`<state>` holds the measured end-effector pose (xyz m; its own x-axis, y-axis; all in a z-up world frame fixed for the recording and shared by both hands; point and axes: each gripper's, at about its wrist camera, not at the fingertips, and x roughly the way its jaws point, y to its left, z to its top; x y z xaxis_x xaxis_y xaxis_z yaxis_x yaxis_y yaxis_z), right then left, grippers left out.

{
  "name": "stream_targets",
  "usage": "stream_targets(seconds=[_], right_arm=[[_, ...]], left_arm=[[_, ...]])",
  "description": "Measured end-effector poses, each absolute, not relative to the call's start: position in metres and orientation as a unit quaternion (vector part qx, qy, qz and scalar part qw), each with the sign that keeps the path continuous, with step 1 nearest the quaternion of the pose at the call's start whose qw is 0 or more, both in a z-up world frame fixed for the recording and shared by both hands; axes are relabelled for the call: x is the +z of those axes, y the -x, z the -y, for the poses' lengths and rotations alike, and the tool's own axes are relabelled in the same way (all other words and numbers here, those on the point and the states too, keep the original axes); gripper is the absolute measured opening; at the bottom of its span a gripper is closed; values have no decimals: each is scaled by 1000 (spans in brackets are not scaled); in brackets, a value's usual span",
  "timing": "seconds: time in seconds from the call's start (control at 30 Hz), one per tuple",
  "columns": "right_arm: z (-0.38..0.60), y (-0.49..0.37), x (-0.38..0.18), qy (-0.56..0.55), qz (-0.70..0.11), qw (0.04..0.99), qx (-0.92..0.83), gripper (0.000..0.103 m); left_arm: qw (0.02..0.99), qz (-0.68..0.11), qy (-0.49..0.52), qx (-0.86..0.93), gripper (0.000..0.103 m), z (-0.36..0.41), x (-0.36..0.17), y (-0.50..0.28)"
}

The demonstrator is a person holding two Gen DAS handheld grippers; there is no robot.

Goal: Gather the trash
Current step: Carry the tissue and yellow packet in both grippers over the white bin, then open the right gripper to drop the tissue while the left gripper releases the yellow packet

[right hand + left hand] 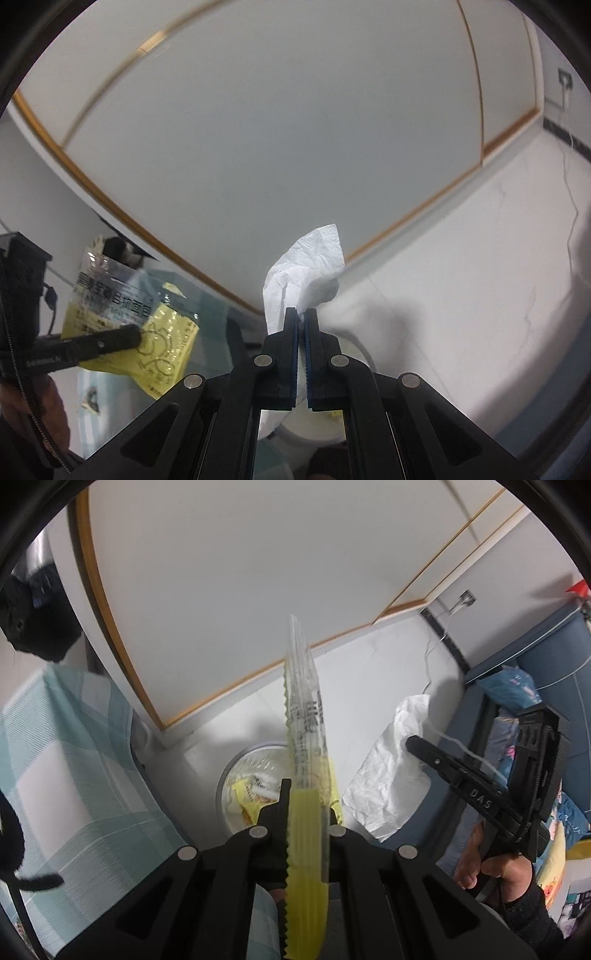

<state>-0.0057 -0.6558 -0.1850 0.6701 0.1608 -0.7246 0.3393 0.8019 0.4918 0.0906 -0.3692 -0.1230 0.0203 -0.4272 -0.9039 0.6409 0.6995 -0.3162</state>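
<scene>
Two grippers are out, the left gripper [306, 805] and the right gripper [303, 317], each with two fingers. One yellow and clear wrapper [306, 760] is up in the air, and one white paper towel [306, 266]. One round bin [236, 771] stands below, with some scraps inside, too jumbled to count.

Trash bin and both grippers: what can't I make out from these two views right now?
- Trash bin: left wrist view, near half hidden by the yellow wrapper and left gripper; contents blurred.
- Bin in right wrist view: mostly behind the right gripper and its tissue.
- Wrapper print: edge-on or blurred, unreadable.
- Tissue's lower end: hidden by the right gripper's fingers.
</scene>
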Motion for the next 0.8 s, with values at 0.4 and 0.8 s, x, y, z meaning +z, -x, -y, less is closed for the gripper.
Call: stream_targets(seconds=[0.4,0.8], right_arm=[[630,-34,-300,-347,-498,795,-17,5],[605,-60,-345,-354,-547,758,-15,33]], left_arm=[[676,-647,-100,-339,0,379,-165,-99],[653,-666,-120,-341,0,398,-190,-101]])
